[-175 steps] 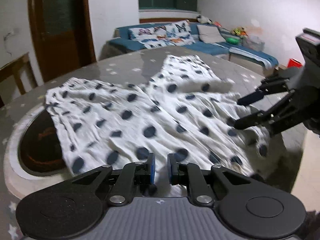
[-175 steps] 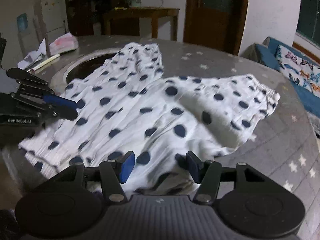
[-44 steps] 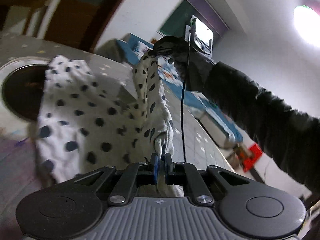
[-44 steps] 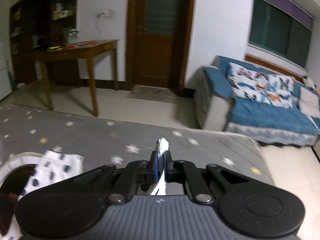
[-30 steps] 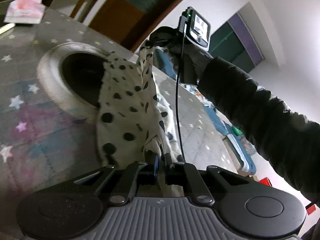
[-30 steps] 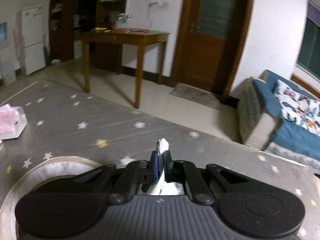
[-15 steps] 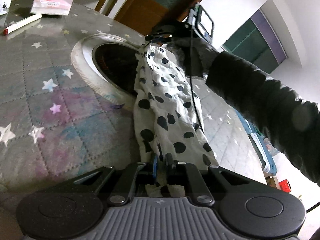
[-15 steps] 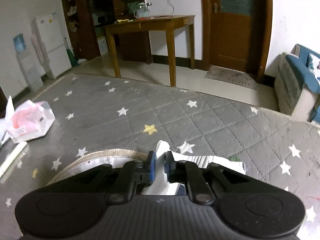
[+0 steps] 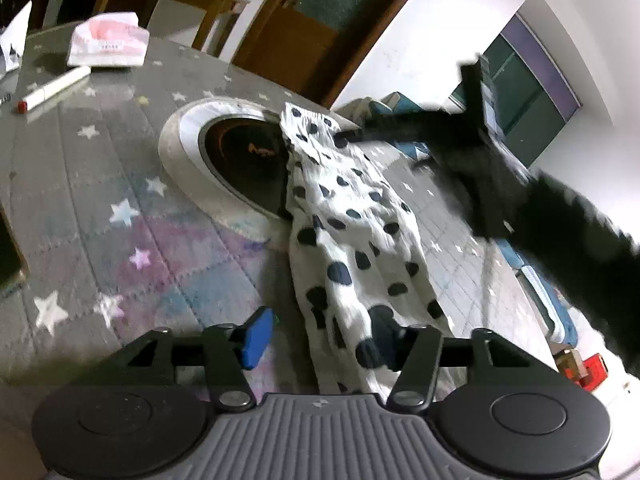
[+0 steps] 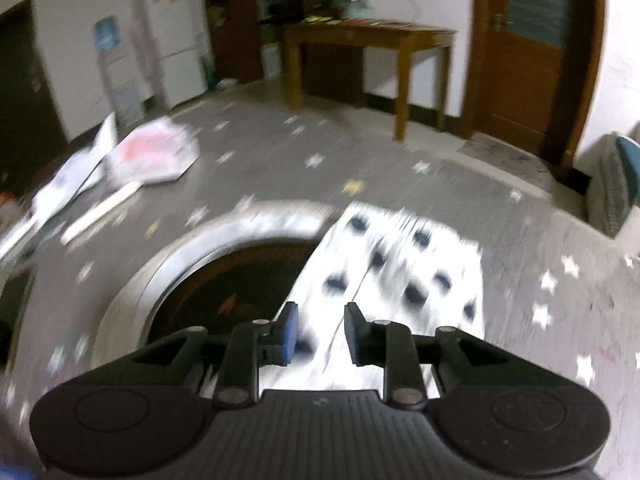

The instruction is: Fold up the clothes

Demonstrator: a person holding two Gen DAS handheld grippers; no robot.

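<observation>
— Where the left view starts, at its upper left, what lies on the table?

— Papers, a pink pack and a marker, well apart from everything else. Centre frame is the round opening with its pale rim.

— And the cloth?

— White with dark dots, folded into a long strip running from the opening's right rim down to the lower middle of the frame, where it passes over the table edge. Its upper end overlaps the rim and part of the dark hole.

— How does the left gripper stand?

— Released: blue pads wide apart, the strip's lower end lying between them, nearer the right pad (possibly touching it; blur hides that).

— Further right?

— The right gripper reaches in from the upper right, its tip at the strip's top end; behind it a black sleeve.

— Its own view?

— Blurred. Papers at the left, opening lower centre, cloth centre right. The right gripper is parted, pads clear of each other with cloth showing in the gap below; whether they touch it I cannot tell.
</observation>
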